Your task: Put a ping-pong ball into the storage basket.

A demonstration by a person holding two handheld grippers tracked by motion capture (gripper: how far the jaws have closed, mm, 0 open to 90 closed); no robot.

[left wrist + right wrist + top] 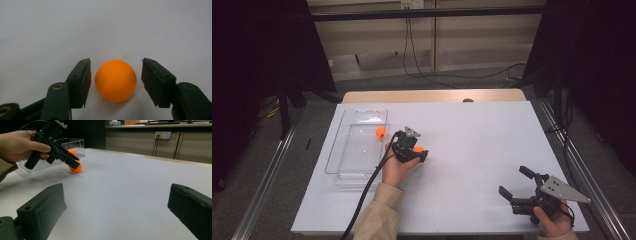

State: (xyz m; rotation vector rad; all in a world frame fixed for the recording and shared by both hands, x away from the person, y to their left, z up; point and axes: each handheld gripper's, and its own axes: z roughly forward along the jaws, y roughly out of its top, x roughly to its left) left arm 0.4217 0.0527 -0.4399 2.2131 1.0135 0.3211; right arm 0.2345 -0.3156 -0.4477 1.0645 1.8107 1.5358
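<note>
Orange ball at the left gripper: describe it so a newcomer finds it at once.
Start at the white table and find the clear plastic tray on its left side. Just right of the tray, the left gripper points down at an orange ball lying on the bare tabletop, between the fingers with a sliver of gap each side. The other orange ball lies inside the tray.

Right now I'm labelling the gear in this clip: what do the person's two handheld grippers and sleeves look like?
Both are black, pistol-shaped tools with two blocky black jaws. The left gripper has brass-coloured screw inserts, a small grey three-cornered plate on top and a black cable trailing toward the person. The right gripper carries a larger grey three-cornered plate with small holes. The left forearm wears a beige sleeve.
</note>
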